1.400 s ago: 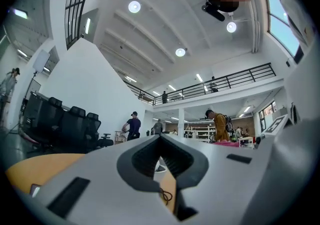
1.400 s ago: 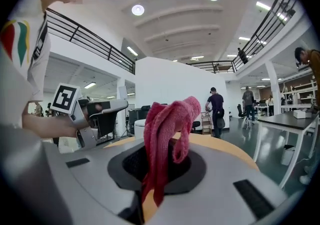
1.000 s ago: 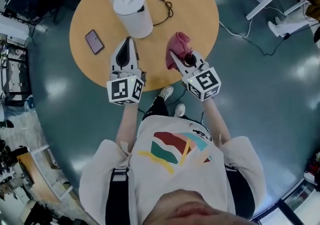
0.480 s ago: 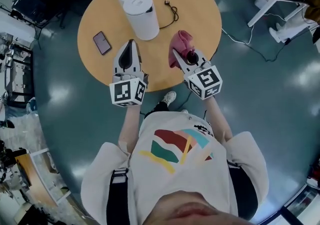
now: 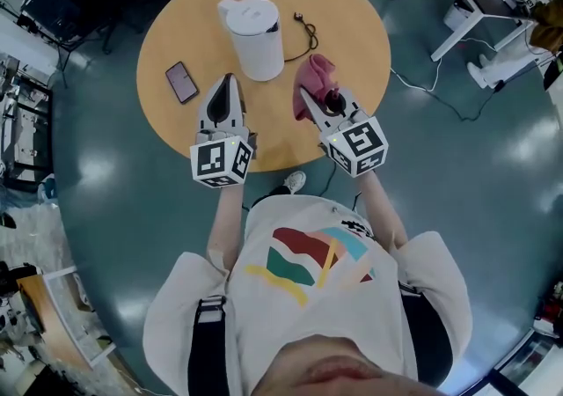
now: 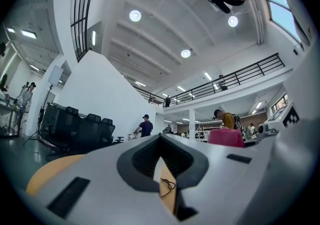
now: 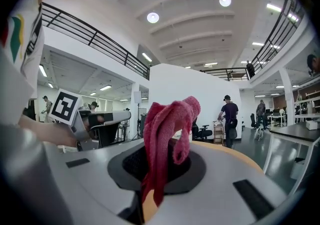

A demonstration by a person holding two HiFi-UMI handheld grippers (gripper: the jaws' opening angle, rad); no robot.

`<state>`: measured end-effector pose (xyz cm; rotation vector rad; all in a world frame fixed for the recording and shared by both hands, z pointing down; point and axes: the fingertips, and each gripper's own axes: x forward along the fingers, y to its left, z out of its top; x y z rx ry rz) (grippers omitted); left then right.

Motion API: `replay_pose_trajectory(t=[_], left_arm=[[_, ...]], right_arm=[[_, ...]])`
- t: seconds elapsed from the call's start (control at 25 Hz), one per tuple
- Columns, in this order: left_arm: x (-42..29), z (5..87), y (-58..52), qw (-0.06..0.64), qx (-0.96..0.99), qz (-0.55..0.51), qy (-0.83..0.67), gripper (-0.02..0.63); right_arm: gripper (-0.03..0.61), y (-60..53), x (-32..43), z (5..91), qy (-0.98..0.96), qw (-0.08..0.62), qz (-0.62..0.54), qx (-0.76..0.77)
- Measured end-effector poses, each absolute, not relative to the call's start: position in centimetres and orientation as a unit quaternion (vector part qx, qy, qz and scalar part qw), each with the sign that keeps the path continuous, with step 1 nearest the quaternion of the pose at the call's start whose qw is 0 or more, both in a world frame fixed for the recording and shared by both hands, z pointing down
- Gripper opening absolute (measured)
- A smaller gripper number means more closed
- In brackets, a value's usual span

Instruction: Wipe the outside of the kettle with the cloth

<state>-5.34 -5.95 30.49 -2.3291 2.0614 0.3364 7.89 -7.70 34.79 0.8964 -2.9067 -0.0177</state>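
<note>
On the round desk, a phone lies left of the white kettle. The left tongs, closed and empty, hover near the kettle's front. Right of the kettle, the right tongs pinch a pink cloth, clear of it.

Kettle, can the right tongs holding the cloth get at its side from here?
Probably yes: the right tongs, shut on the cloth, hang just right of the kettle, nothing standing between them.
</note>
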Motion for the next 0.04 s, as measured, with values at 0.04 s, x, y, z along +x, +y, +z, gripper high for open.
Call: replay_pose_trajectory(t=[0.04], left_arm=[[-5.31, 30.57, -6.00, 0.003, -0.747, 0.106, 0.657, 0.044]], right_arm=[[0.038, -7.64, 7.82, 34.67, -0.955, 0.048, -0.004, 0.294]])
